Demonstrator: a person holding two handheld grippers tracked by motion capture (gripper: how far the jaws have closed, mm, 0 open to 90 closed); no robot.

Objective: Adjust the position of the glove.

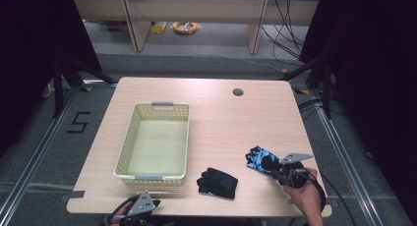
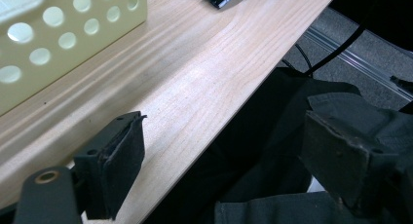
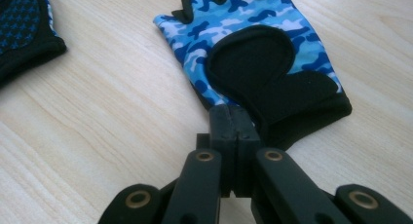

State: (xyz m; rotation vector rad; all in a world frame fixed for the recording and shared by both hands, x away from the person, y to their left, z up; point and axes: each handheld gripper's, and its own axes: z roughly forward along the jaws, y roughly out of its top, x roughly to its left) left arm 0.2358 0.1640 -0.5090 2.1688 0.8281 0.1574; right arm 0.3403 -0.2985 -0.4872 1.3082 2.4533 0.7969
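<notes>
Right now your left tool sits at the near edge of the counter, just in front of the basket's near left corner, and in the left gripper view its jaws stand wide apart with nothing between them, one over the wood and the other past the counter's edge above dark cloth. Your right tool is at the near right of the counter, and in the right gripper view its jaws are pressed tight together on the black cuff edge of the blue camouflage glove, which lies flat on the wood with its fingers pointing away from you. Your right hand comes in from the bottom right behind that tool. To the left of this glove, a little apart from it, the black glove with a blue dotted palm lies near the front edge. Farther left and back, the pale yellow perforated basket with grey handles stands on the left half of the counter, well apart from both gloves.
</notes>
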